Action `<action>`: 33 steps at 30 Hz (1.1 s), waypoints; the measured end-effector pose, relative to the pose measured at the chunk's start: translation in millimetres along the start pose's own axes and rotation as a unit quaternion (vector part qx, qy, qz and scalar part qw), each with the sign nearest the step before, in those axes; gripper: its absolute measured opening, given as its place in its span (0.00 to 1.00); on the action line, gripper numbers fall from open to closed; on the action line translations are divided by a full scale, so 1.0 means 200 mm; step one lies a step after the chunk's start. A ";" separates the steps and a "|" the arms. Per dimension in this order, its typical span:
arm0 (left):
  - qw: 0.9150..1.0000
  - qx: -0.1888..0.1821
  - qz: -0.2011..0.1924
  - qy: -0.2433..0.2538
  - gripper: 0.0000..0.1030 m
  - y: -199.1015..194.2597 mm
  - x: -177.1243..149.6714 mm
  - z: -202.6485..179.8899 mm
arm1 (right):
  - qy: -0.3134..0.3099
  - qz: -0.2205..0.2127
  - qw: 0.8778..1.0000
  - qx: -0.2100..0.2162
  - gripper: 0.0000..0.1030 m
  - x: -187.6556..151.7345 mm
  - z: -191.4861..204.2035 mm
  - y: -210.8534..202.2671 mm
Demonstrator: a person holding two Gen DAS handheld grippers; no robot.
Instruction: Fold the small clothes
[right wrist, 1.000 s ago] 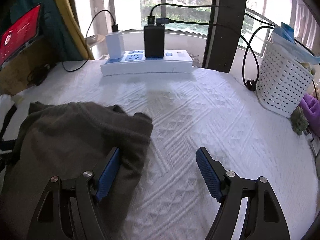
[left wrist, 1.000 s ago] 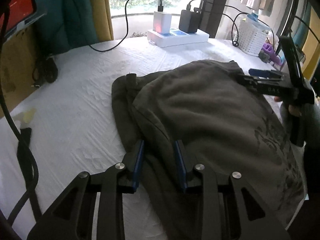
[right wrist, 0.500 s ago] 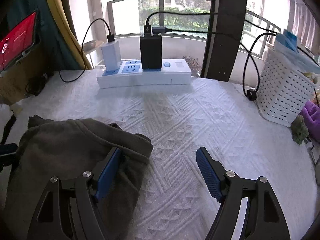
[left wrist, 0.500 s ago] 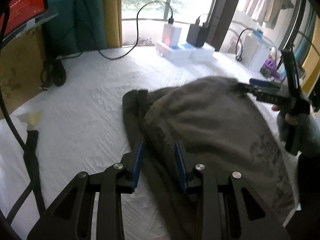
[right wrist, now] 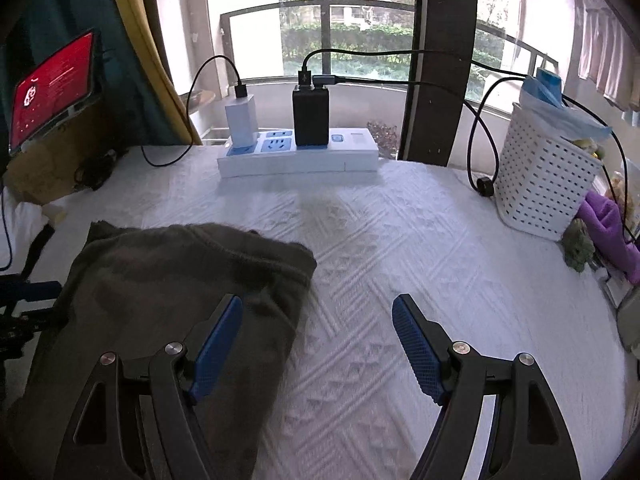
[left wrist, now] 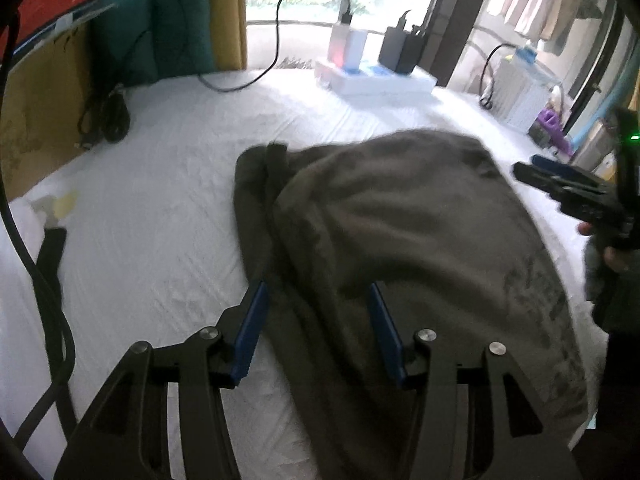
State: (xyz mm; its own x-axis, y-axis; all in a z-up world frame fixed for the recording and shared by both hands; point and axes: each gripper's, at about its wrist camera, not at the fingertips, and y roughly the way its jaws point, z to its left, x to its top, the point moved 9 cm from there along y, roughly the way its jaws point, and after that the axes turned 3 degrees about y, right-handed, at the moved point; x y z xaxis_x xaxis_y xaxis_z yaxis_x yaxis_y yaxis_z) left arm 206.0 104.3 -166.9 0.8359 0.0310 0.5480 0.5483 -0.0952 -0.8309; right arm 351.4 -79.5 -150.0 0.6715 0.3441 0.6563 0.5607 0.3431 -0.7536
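While the left gripper (left wrist: 316, 320) straddles a fold of the shirt (left wrist: 420, 232), apparently without pinching, the right gripper (right wrist: 318, 336) fingers are spread, 1 above the shirt's edge.

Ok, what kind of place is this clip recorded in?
Probably a home, likely a room by a balcony window: a table with a white textured cloth, a power strip loaded with chargers, a white basket, and laundry hanging outside. A dark garment lies on the table.
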 end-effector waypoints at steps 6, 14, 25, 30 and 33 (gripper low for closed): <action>0.999 0.031 -0.007 0.009 0.51 -0.02 -0.04 0.04 | -0.017 0.020 1.000 0.005 0.76 -0.12 0.03 0.00; 0.999 0.014 -0.034 -0.016 0.52 -0.09 -0.02 0.08 | -0.020 0.029 0.999 -0.004 0.76 -0.22 0.02 -0.01; 0.998 -0.013 -0.045 -0.030 0.75 -0.01 0.12 0.08 | 0.000 0.015 1.000 0.013 0.77 -0.12 -0.02 -0.05; 0.999 -0.035 -0.026 -0.018 0.77 0.08 0.12 0.02 | 0.011 0.022 0.999 0.036 0.77 -0.10 0.00 0.00; 0.999 -0.032 -0.026 -0.002 0.83 0.09 0.12 -0.02 | 0.022 0.033 0.997 0.065 0.77 -0.10 0.04 0.05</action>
State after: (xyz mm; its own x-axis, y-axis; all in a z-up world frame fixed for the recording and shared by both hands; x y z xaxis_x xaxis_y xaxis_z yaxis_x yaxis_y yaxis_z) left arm 235.6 99.0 -167.5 0.8063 0.0409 0.5901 0.5885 -0.1564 -0.7932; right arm 338.7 -76.5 -170.5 0.7268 0.3315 0.6016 0.4498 0.4321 -0.7816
